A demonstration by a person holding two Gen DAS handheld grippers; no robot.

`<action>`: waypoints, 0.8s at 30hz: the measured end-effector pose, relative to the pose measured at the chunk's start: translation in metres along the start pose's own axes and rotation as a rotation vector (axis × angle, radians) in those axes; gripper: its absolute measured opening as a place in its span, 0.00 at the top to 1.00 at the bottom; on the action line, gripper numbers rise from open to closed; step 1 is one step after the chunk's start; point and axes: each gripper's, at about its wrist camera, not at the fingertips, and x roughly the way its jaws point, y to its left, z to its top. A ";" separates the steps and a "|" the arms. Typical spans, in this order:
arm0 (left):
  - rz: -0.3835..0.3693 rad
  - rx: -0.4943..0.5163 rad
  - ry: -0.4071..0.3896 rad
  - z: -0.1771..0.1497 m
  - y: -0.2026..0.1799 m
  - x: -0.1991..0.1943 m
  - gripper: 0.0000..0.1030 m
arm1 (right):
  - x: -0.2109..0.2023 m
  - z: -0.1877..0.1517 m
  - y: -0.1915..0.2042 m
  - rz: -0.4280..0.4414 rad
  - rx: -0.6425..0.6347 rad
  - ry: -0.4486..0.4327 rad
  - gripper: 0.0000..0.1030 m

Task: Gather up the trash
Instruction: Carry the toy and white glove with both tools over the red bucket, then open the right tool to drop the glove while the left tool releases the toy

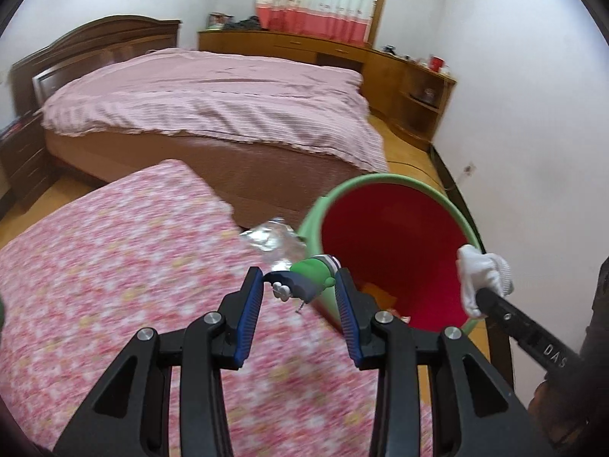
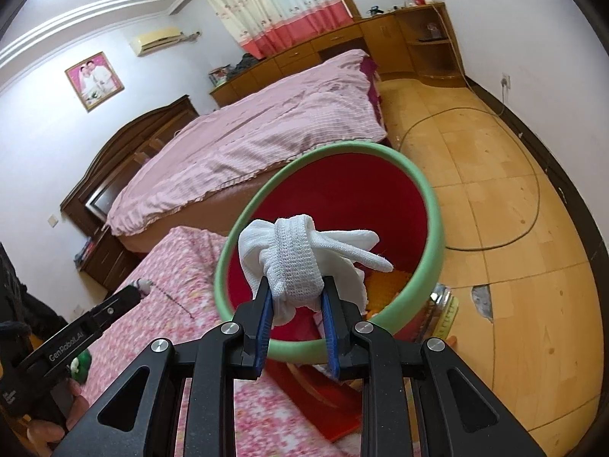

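My left gripper (image 1: 300,288) is shut on a small toy figure (image 1: 308,277) in green and navy with a white hand, held sideways over the pink floral table cover just left of the bin. The bin (image 1: 396,184) is green outside and red inside, tilted toward me, with some orange and yellow trash at its bottom. My right gripper (image 2: 297,302) is shut on a rolled-up white knitted glove (image 2: 300,255), held over the bin's (image 2: 430,205) mouth. In the left wrist view that glove (image 1: 481,270) and the right gripper's arm show at the bin's right rim.
Crumpled clear plastic (image 1: 272,238) lies at the table cover's (image 1: 114,266) edge beside the bin. A bed with a pink striped spread (image 1: 213,99) stands behind, wooden cabinets (image 1: 415,87) along the far wall. A cable (image 2: 533,175) loops over the wooden floor right of the bin.
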 end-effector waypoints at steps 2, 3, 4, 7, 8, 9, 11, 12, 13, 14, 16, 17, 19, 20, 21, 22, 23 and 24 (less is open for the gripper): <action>-0.020 0.016 0.013 0.002 -0.012 0.011 0.62 | 0.004 0.001 -0.006 -0.009 0.007 0.004 0.77; -0.028 0.024 0.020 0.002 -0.018 0.016 0.62 | 0.005 0.002 -0.009 -0.016 0.009 0.005 0.77; -0.035 0.029 0.026 0.003 -0.022 0.021 0.62 | 0.006 0.002 -0.012 -0.022 0.009 0.005 0.77; -0.059 0.046 0.044 0.004 -0.035 0.037 0.62 | 0.010 0.003 -0.019 -0.034 0.014 0.008 0.77; -0.065 0.050 0.049 0.004 -0.037 0.039 0.62 | 0.011 0.003 -0.022 -0.035 0.016 0.011 0.77; -0.073 0.056 0.056 0.005 -0.040 0.044 0.62 | 0.013 0.004 -0.024 -0.037 0.017 0.013 0.77; -0.086 0.061 0.073 0.005 -0.043 0.052 0.62 | 0.014 0.004 -0.028 -0.042 0.012 0.014 0.75; -0.089 0.061 0.078 0.004 -0.044 0.054 0.62 | 0.016 0.004 -0.029 -0.042 0.011 0.014 0.75; -0.093 0.059 0.080 0.003 -0.044 0.055 0.62 | 0.017 0.005 -0.030 -0.042 0.012 0.016 0.74; -0.099 0.059 0.081 0.003 -0.045 0.056 0.62 | 0.018 0.005 -0.030 -0.042 0.015 0.019 0.74; -0.104 0.064 0.081 0.004 -0.045 0.058 0.62 | 0.020 0.006 -0.032 -0.040 0.020 0.021 0.73; -0.104 0.066 0.079 0.003 -0.044 0.057 0.62 | 0.022 0.006 -0.033 -0.040 0.020 0.023 0.73; -0.095 0.067 0.077 0.004 -0.043 0.058 0.61 | 0.025 0.008 -0.033 -0.038 0.021 0.028 0.72; -0.088 0.065 0.078 0.004 -0.042 0.057 0.61 | 0.027 0.009 -0.033 -0.035 0.019 0.032 0.71; -0.083 0.060 0.079 0.003 -0.041 0.056 0.60 | 0.028 0.010 -0.031 -0.032 0.016 0.037 0.70; -0.078 0.054 0.082 0.003 -0.038 0.055 0.60 | 0.030 0.011 -0.030 -0.029 0.013 0.041 0.68; -0.074 0.047 0.085 0.002 -0.034 0.053 0.60 | 0.031 0.011 -0.028 -0.026 0.006 0.044 0.68; -0.070 0.041 0.087 0.000 -0.032 0.051 0.60 | 0.032 0.012 -0.026 -0.025 -0.003 0.049 0.68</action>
